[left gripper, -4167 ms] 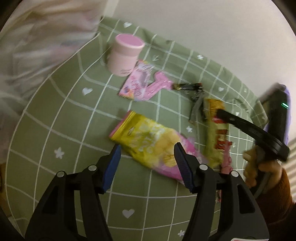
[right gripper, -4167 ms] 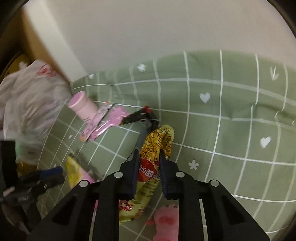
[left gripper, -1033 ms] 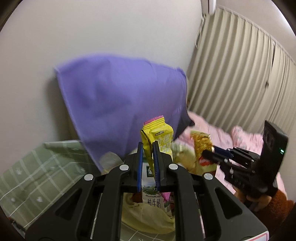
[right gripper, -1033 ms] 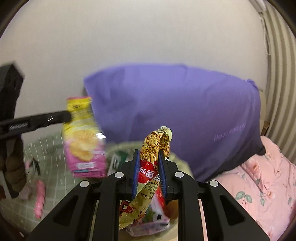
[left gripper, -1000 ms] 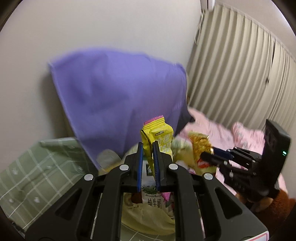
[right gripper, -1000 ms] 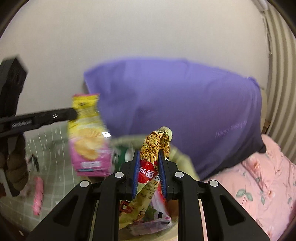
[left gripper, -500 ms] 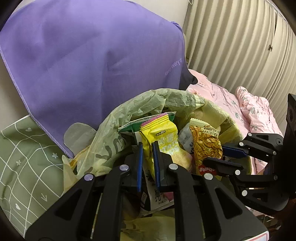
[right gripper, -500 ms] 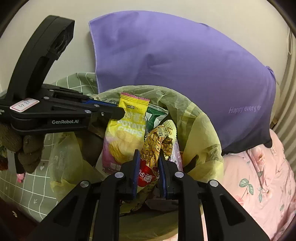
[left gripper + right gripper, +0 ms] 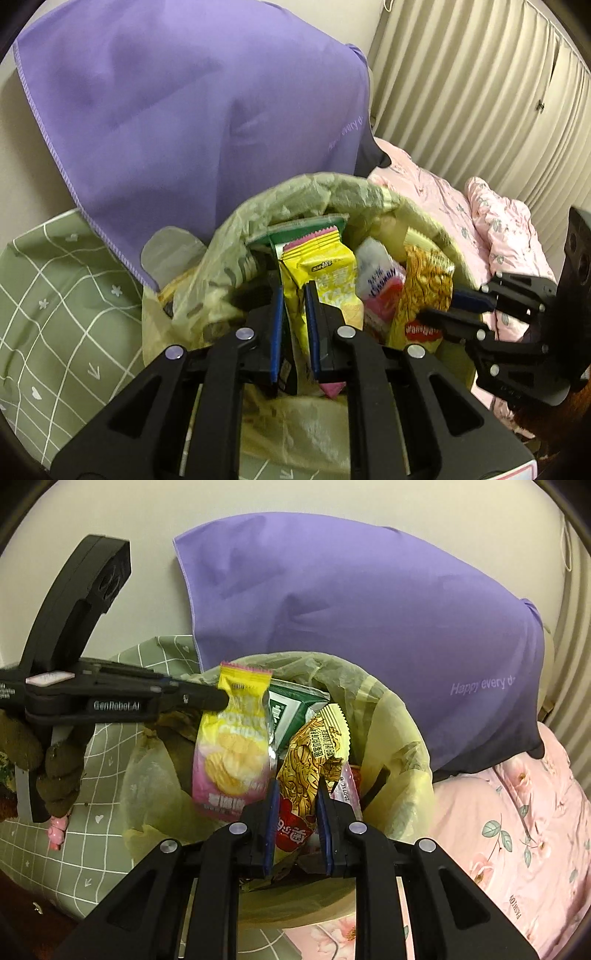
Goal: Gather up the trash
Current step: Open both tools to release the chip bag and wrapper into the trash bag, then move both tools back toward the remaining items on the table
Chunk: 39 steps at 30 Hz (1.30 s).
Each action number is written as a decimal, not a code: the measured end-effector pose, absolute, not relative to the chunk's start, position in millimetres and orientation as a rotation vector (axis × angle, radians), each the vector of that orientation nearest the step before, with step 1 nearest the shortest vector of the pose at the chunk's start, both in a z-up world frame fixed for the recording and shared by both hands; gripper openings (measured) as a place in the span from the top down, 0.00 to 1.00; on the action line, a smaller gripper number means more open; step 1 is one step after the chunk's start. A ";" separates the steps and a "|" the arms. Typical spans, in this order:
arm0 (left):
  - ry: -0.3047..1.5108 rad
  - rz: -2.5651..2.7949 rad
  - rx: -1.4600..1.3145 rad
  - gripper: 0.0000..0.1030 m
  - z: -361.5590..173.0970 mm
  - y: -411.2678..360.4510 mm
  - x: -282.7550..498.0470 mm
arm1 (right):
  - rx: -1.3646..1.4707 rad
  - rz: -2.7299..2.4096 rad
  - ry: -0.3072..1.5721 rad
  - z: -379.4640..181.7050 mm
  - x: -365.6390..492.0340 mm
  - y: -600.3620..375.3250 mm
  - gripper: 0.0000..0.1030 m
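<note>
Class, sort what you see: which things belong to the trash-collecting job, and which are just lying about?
Part of the job:
- yellow potato chips packet, in the left claw
- golden-brown snack wrapper, in the right claw
- bin with yellow-green liner bag

Just lying about:
- purple cloth
- pink floral bedding
- green grid tablecloth

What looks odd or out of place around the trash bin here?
A small pink toy lies on the green checked cloth beside the bin liner, not collected. Both wrappers, the yellow chips bag and brown noodle packet, hang over the bin, each clamped in a claw.
</note>
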<state>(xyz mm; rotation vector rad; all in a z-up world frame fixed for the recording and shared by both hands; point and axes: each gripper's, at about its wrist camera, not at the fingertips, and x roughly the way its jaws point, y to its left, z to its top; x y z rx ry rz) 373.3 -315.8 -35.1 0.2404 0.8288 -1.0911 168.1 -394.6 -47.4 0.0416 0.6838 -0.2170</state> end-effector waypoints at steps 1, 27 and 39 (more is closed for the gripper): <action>0.832 -1.093 0.246 0.90 -35.7 -313.1 371.4 | 0.041 -0.217 0.681 -46.2 167.6 -393.5 0.81; 0.639 -0.862 0.042 0.48 17.4 -159.5 344.0 | 0.115 -0.158 0.520 1.8 156.7 -353.4 0.57; 0.699 -0.310 -0.116 0.48 -38.5 49.9 335.6 | -0.006 0.277 0.602 -11.3 220.1 -231.6 0.48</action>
